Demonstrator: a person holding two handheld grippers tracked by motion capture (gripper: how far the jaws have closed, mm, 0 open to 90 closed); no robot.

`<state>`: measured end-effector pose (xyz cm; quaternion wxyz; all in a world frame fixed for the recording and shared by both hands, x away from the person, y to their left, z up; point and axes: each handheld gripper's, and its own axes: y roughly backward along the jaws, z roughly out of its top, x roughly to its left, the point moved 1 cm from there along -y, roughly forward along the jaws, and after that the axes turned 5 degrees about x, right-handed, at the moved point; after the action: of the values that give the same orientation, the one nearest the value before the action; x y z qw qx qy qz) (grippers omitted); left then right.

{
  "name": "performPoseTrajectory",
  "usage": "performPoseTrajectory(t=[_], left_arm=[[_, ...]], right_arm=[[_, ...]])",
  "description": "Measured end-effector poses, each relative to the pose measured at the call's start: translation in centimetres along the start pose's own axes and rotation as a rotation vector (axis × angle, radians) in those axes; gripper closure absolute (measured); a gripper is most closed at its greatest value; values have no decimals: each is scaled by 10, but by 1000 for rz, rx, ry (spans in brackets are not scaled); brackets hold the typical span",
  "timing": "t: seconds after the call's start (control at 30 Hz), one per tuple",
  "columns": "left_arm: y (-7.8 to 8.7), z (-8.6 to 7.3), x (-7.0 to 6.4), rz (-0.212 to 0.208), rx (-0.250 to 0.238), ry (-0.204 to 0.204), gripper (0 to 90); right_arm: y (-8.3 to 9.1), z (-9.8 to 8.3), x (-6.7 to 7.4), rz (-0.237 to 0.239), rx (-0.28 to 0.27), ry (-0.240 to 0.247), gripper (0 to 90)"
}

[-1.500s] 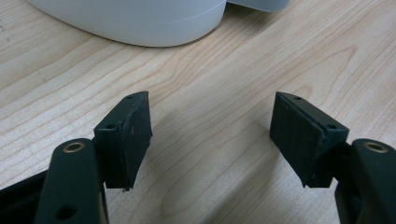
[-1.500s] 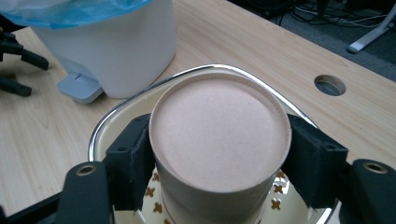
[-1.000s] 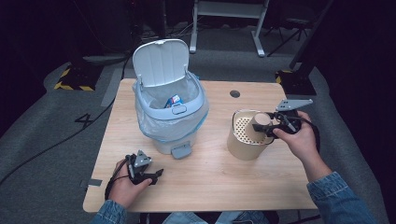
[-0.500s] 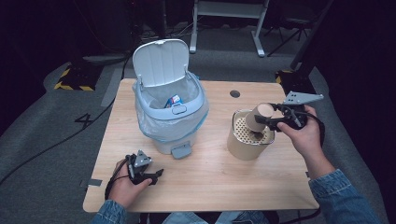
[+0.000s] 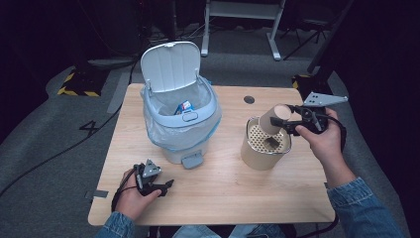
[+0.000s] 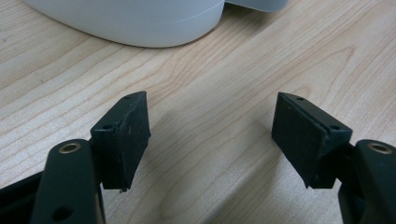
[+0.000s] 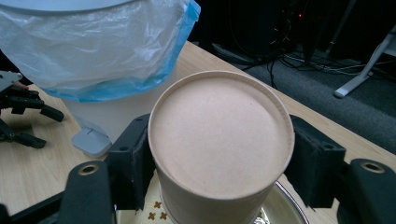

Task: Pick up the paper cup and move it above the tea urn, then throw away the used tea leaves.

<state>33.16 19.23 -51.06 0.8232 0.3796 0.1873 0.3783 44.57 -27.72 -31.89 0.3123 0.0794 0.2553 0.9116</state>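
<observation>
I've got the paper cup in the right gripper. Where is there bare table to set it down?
Bare wood lies along the near edge of the table, between the left gripper and the perforated container, and behind that container by the round hole. The bin crowds the left middle.

Right gripper (image 5: 279, 120), clamped on the brown paper cup (image 5: 271, 119), has risen. Cup was low at the mouth of the perforated beige container (image 5: 265, 148); it now hangs above the rim, lying sideways with its base toward the bin.
</observation>
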Motion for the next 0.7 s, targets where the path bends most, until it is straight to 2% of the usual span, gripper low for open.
performPoseTrajectory(t=[0.43,0.7], left_arm=[[0,0,0,2,1,-1,283],[2,-2,-1,8,-1,-2,283]], right_arm=[[-2,2,0,5,-10,-4,325],[-6,28,13,25,-47,37,325]])
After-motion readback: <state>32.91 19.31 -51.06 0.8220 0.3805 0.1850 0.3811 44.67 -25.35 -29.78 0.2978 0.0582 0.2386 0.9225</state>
